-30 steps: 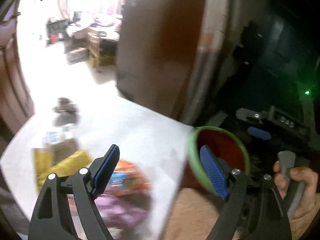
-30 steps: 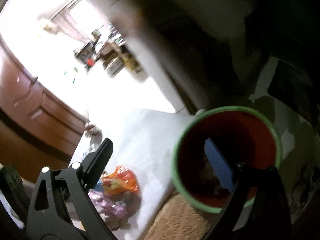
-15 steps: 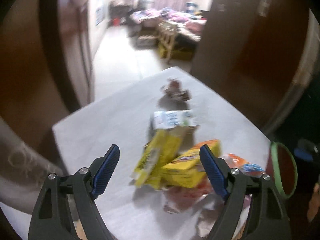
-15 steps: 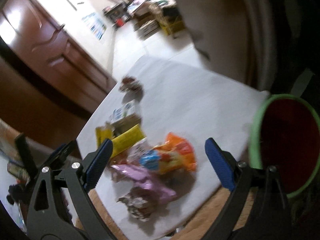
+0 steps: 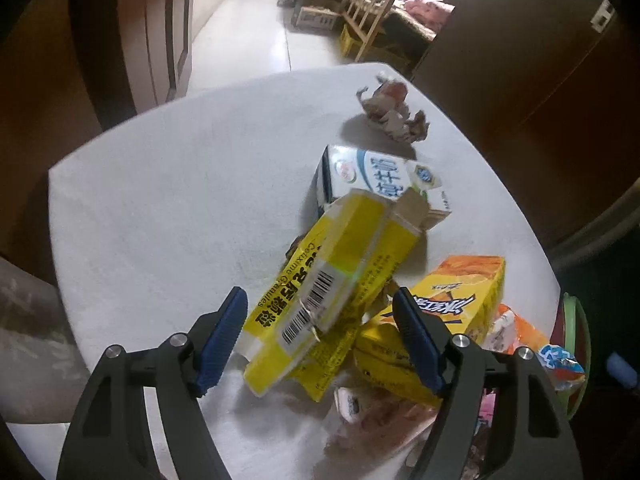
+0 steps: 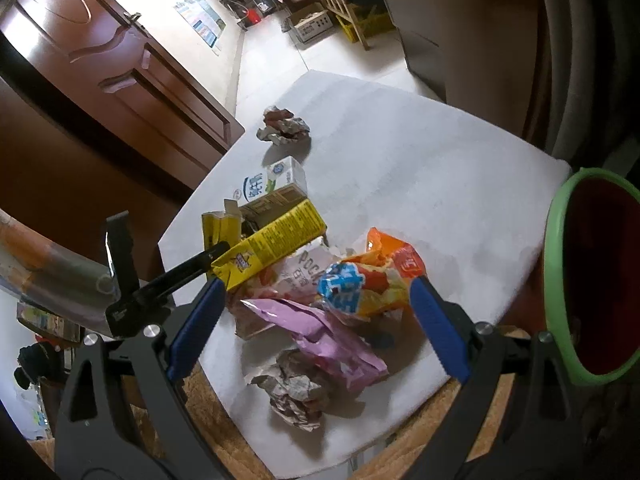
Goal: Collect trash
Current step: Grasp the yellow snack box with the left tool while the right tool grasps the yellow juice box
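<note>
— White cloth covers the desk, and the trash sits heaped at its near edge. What are my claws doing?

— Left claw is spread wide with nothing in it, its blue pads either side of the long yellow carton but, as far as I can see, not touching it. Right claw is also wide and bare, hanging over the wrappers.

— Where does each piece lie, from the right wrist camera?

— Orange snack bag sits between my pads, toward 1 o'clock. Pink wrapper lies just under it, and a crumpled paper ball rests at 6 o'clock near the cloth's edge. The yellow juice box is at 11 o'clock, touching the pile. Behind it, the white milk carton, and farther out at 12 o'clock, a second crumpled wad, well apart from the rest.

— And the bin?

— Green-rimmed red bin stands just beside the desk at 3 o'clock. I cannot tell what is inside it.
</note>
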